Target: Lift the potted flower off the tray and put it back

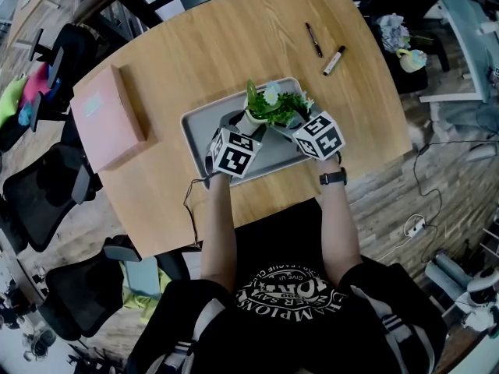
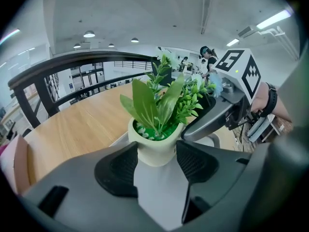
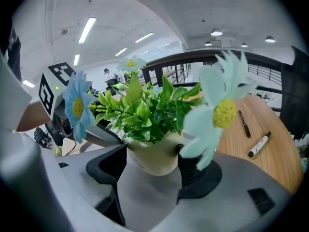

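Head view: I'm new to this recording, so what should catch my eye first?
The potted flower stands out at mid-table over a grey tray, clamped by the left gripper and the right gripper. A pink box lies left of the tray in the picture; a black pen and a marker lie beyond it.

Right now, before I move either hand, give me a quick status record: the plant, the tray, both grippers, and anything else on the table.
potted flower: upright, over the tray, held from two sides; whether its base touches the tray cannot be told
left gripper: jaws closed on the pot
right gripper: jaws closed on the pot, one pad partly behind a petal
tray: grey, flat on the table
other items: pink box left of the tray; black pen and white marker beyond it
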`<state>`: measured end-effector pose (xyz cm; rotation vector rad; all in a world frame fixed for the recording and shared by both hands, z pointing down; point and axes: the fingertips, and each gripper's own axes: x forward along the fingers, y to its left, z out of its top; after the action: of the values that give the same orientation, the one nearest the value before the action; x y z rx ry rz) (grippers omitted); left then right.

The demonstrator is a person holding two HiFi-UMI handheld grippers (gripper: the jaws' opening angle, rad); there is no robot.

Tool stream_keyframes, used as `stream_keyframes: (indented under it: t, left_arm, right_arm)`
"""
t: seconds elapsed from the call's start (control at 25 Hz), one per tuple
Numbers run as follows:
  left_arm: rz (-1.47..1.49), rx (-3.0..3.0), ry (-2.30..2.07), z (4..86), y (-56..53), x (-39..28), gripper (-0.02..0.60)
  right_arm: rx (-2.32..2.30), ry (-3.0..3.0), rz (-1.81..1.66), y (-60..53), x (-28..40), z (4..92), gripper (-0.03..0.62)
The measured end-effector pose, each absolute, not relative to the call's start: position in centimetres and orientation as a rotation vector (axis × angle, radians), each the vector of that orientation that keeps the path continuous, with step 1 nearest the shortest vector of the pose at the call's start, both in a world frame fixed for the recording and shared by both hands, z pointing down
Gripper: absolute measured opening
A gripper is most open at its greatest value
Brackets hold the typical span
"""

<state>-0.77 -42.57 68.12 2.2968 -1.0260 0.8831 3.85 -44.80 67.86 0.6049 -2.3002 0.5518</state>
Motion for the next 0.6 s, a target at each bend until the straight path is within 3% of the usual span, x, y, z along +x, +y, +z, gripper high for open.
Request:
stream_keyframes:
  t: [0.6]
  left_arm:
    - [0.981,2.327,-1.044,69.5,-43.0,-0.6,0.268]
  right_arm:
    - [0.612,-2.295,0.568,-45.0,4.0,69.6,0.344]
